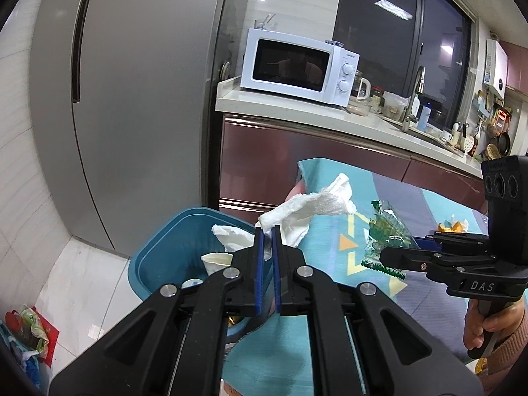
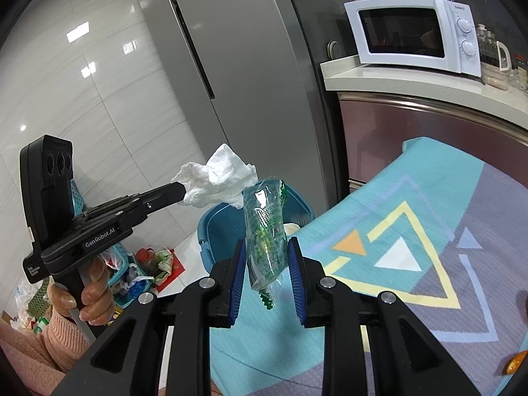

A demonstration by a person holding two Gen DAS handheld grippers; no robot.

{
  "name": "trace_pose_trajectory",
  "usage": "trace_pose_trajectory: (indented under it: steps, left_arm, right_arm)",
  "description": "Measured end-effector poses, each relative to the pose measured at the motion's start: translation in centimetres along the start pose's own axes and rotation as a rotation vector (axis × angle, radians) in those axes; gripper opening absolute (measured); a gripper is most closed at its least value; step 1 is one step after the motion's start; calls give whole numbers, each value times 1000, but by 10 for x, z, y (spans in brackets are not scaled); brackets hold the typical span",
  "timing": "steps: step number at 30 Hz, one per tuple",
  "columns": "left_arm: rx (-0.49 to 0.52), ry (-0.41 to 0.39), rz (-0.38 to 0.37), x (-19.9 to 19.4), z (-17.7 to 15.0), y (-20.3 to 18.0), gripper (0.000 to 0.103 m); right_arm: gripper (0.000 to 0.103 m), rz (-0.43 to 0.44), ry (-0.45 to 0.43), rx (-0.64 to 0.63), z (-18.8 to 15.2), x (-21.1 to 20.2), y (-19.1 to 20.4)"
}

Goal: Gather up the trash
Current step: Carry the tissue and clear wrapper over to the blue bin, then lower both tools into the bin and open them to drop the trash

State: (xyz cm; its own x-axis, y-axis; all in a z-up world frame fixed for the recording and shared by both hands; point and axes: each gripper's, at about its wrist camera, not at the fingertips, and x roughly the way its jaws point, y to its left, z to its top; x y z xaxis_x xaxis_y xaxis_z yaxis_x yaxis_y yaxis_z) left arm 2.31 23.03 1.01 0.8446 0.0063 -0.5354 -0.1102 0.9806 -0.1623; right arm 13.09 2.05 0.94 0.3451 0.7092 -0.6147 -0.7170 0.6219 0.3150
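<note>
1. Left wrist view: the left gripper point(image 1: 268, 231) has its blue pads clamped together on a crumpled white tissue point(image 1: 308, 208), which stands up and out from the tips, above the near edge of the table.
2. Just beyond and below the tips sits a blue bin point(image 1: 165, 250) on the floor, against the table's end. Inside it lie another white tissue point(image 1: 231, 236) and a paper cup point(image 1: 216, 262).
3. To the right, the right gripper point(image 1: 384, 255) reaches in sideways, gripping a green wrapper point(image 1: 384, 237) that hangs over the patterned tablecloth point(image 1: 429, 204). A hand point(image 1: 485, 330) holds its grip at the lower right.
4. Some orange scraps point(image 1: 450, 226) lie on the cloth behind that gripper. A white microwave point(image 1: 298, 66) stands on the counter behind, a grey fridge point(image 1: 132, 99) to its left.
5. Right wrist view: the right gripper point(image 2: 267, 257) is closed on the green wrapper point(image 2: 265, 227); its pads stand somewhat apart with the puffy packet upright between them, its serrated end hanging below.
6. The wrapper is held in the air over the table's corner, with the blue bin point(image 2: 211, 227) right behind it.
7. On the left, the left gripper point(image 2: 180, 191) comes in from the side, its tips pinched on the tissue point(image 2: 219, 178), which is just beside the wrapper's top and above the bin.
8. A hand point(image 2: 87, 293) in a pink sleeve point(image 2: 33, 346) holds that tool. Bags and clutter point(image 2: 142, 264) lie on the floor below it.
</note>
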Motion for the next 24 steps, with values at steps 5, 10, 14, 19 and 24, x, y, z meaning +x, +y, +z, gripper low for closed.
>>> trace_pose_trajectory:
  steps: [5,10,14,19,24]
  left_arm:
    - [0,-2,8,0,-1,2,5]
    - [-7,-1,18,3,-2,7,5]
    - [-19,5,30,6,-3,12,5]
    - [-36,15,47,11,-5,21,5]
    - [-58,32,67,19,-8,29,5]
  right_arm:
    - [24,14,13,-3,5,8,2]
    - [24,30,27,-1,10,18,3]
    - [24,40,43,2,14,28,3]
    - [24,52,63,1,20,39,3]
    - [24,60,87,-3,27,53,4]
